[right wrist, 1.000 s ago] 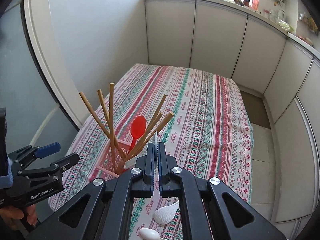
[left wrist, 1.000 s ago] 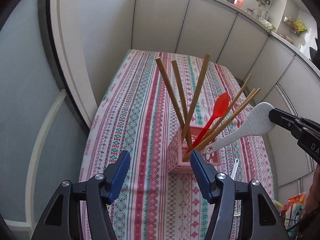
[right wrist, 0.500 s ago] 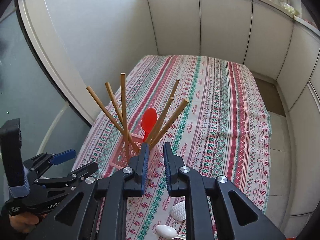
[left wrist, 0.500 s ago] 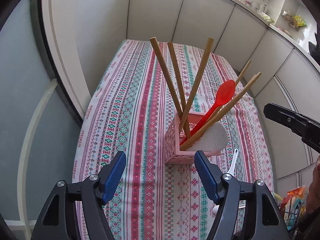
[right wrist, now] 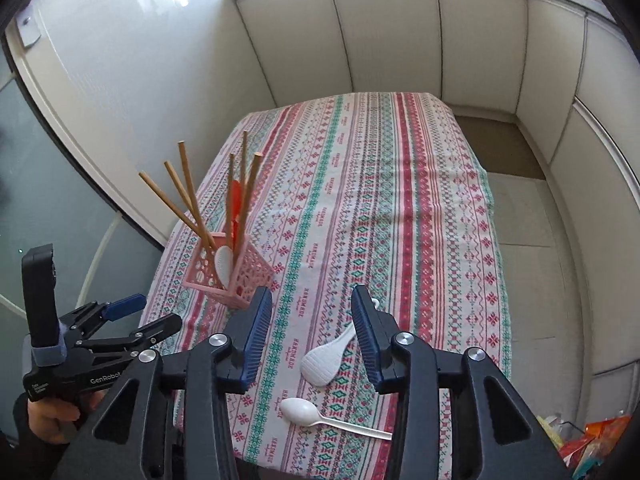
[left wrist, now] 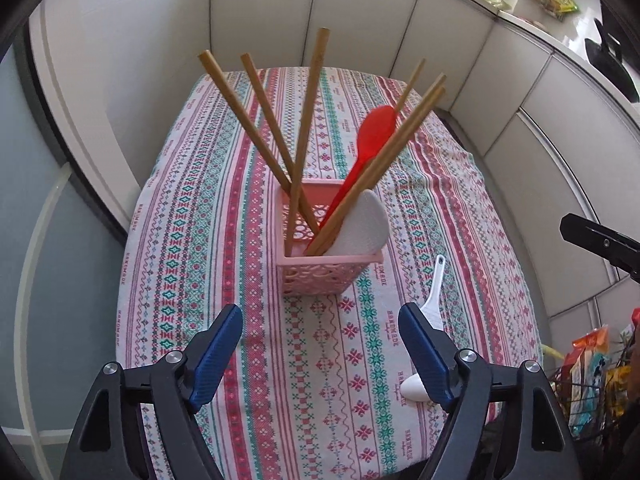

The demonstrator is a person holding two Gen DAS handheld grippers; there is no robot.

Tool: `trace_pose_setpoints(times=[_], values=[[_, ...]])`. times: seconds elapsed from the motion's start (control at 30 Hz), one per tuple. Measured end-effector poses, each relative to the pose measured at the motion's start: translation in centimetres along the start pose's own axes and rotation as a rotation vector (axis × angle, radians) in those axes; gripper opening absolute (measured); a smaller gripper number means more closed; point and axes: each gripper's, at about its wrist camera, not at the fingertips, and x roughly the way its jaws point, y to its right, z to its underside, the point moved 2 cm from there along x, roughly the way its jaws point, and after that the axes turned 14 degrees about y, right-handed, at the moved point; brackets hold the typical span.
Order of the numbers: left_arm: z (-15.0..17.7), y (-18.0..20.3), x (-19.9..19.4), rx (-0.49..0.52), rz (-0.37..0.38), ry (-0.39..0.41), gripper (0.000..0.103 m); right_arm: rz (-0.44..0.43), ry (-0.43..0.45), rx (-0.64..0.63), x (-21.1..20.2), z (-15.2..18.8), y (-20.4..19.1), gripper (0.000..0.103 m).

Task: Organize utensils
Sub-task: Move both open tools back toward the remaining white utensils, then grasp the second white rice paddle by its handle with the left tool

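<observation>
The left gripper (left wrist: 320, 344) is held low and level, its two blue-padded fingers (left wrist: 216, 354) spread wide apart with nothing between them. In the right wrist view, a bare hand (right wrist: 52, 416) grips its black handle from below. The right gripper (right wrist: 312, 336) is tilted downward, and its blue-padded fingers (right wrist: 256, 332) are also parted wide and hold nothing.
</observation>
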Motion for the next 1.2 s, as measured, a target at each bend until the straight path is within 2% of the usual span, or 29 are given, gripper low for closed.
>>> trace_pose_setpoints(times=[0.3,0.43,0.6,0.77,0.87,1.13,1.2], values=[[2.1,3.9,1.4,0.106,0.049,-0.069,0.082,0.088,-0.089,0.117,-0.4,3.9,6.9,0.056],[2.7,6.5,2.3,0.173,0.08,-0.099,0.082,0.115,-0.148,0.2,0.0,5.4,9.6,0.056],[2.4,10.6,4.6,0.272,0.114,-0.128,0.08,0.13,-0.206,0.244,0.8,6.7,11.3,0.056],[2.0,14.1,9.1,0.332,0.133,-0.181,0.06,0.143,-0.244,0.271,1.5,7.6,12.6,0.056],[1.6,15.2,12.5,0.358,0.113,-0.206,0.049,0.152,-0.262,0.285,1.7,8.1,13.2,0.056],[2.0,15.5,18.3,0.354,0.057,-0.284,0.039,0.15,-0.283,0.295,2.1,8.8,13.9,0.056],[1.9,15.6,18.4,0.359,0.055,-0.263,0.037,0.149,-0.289,0.288,2.2,8.8,13.8,0.056]])
